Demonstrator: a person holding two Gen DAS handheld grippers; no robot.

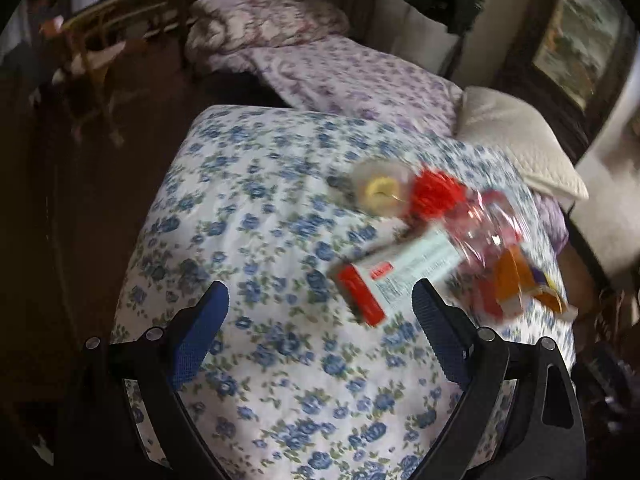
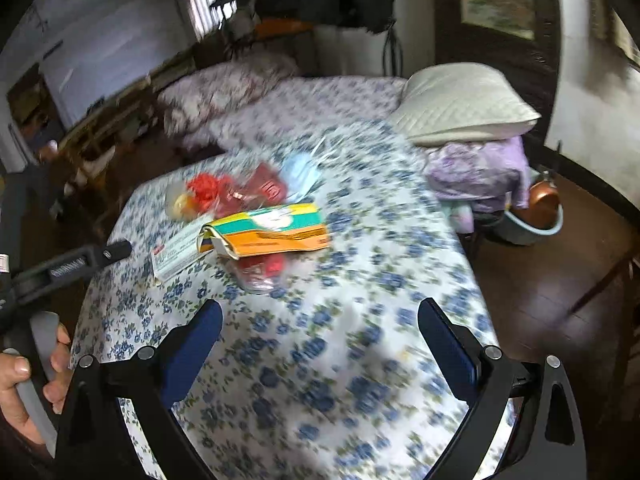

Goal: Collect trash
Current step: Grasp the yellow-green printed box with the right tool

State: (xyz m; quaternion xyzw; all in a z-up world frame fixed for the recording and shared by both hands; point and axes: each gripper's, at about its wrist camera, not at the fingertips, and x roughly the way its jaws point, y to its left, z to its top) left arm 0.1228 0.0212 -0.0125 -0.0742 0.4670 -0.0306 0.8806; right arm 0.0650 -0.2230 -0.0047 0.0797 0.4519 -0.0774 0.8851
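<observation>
A heap of trash lies on a bed with a blue-flowered cover [image 1: 272,208]. It holds a white and red carton [image 1: 384,280], a clear plastic bottle with a red cap [image 1: 472,216], a clear round lid with a yellow centre [image 1: 380,192] and an orange and green flattened box [image 2: 272,226]. The white carton [image 2: 176,256] and a blue face mask [image 2: 304,172] show in the right wrist view. My left gripper [image 1: 320,300] is open, its right finger near the carton. My right gripper [image 2: 320,320] is open above bare cover, short of the heap.
A cream pillow [image 2: 464,100] and folded purple cloth [image 2: 480,168] lie at the bed's far right. A basin with a copper pot [image 2: 536,212] stands on the dark floor. A wooden chair [image 1: 96,60] stands left of the bed. The left tool [image 2: 72,268] shows at the left edge.
</observation>
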